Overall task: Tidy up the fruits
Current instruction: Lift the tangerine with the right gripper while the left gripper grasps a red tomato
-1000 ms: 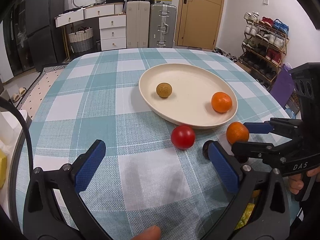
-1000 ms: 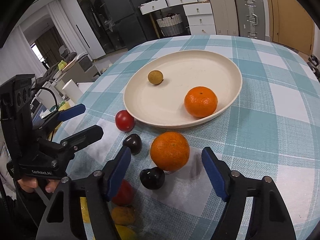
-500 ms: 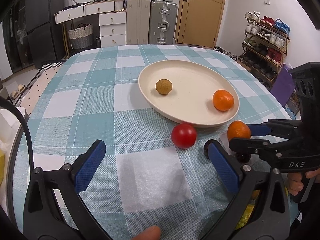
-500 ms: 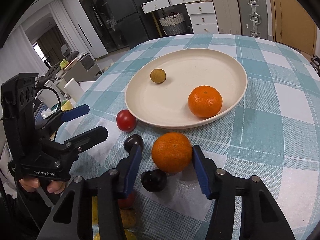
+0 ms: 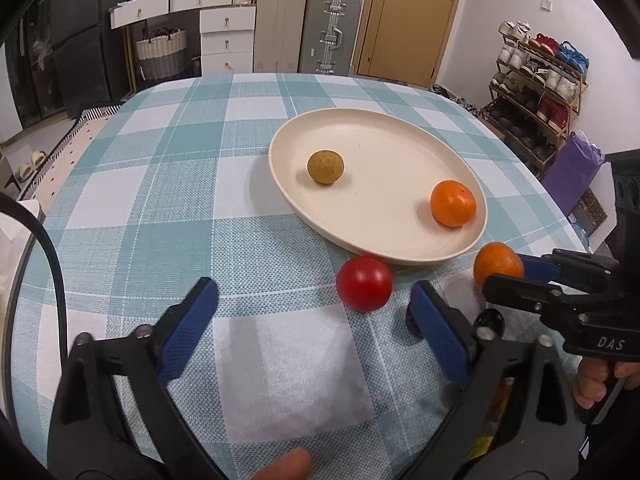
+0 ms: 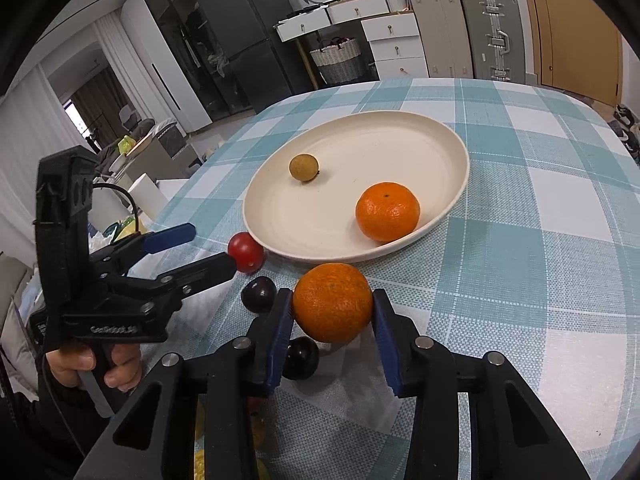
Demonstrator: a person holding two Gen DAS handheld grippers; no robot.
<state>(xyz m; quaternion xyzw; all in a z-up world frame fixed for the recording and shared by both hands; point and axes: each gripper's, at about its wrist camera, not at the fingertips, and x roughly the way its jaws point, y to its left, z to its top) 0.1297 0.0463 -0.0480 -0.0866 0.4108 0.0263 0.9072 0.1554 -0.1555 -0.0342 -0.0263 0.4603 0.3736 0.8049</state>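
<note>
A cream plate (image 6: 400, 132) (image 5: 384, 128) holds a small brown fruit (image 6: 304, 167) (image 5: 325, 166) and an orange (image 6: 387, 211) (image 5: 453, 203). My right gripper (image 6: 333, 304) is shut on a second orange (image 6: 332, 300) (image 5: 497, 266) just in front of the plate rim; its pads touch both sides. A red tomato (image 6: 245, 252) (image 5: 364, 283) and two dark plums (image 6: 259, 294) (image 6: 301, 357) lie on the cloth beside it. My left gripper (image 5: 316, 316) is open and empty, left of the tomato.
A checked teal tablecloth (image 5: 168, 184) covers the table. More yellow and red fruit lies low under the right gripper (image 6: 256, 432). A shoe rack (image 5: 536, 80) stands to the right; drawers and suitcases (image 5: 280, 32) stand behind the table.
My right gripper's jaws closed from wide open onto the orange in front of the plate. My left gripper stayed open and crept slightly forward.
</note>
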